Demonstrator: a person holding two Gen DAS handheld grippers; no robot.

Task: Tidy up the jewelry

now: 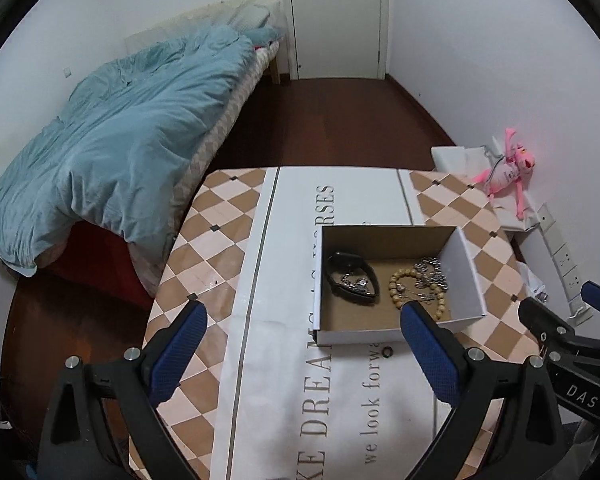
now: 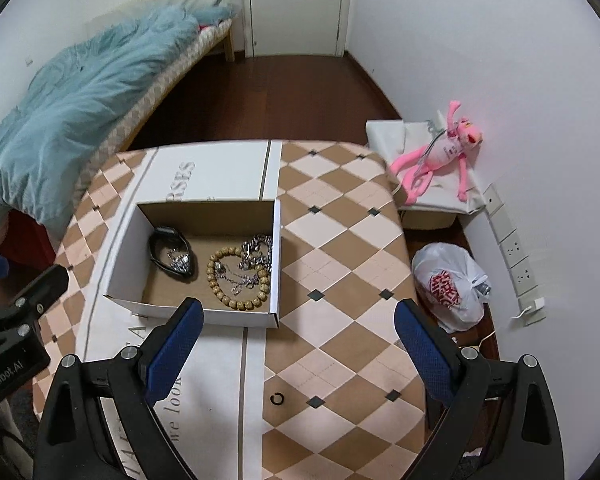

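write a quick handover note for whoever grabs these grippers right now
Left gripper: open, holding nothing, above the table in front of the box.
Right gripper: open, holding nothing, just right of the box's front edge.
Cardboard box sits on the white runner. Inside: black band with a small silver piece in its loop, wooden bead bracelet, silver chain.
Done: those pieces are boxed.
Left: small dark ring lies on the table in front of the box, probably the next pick.
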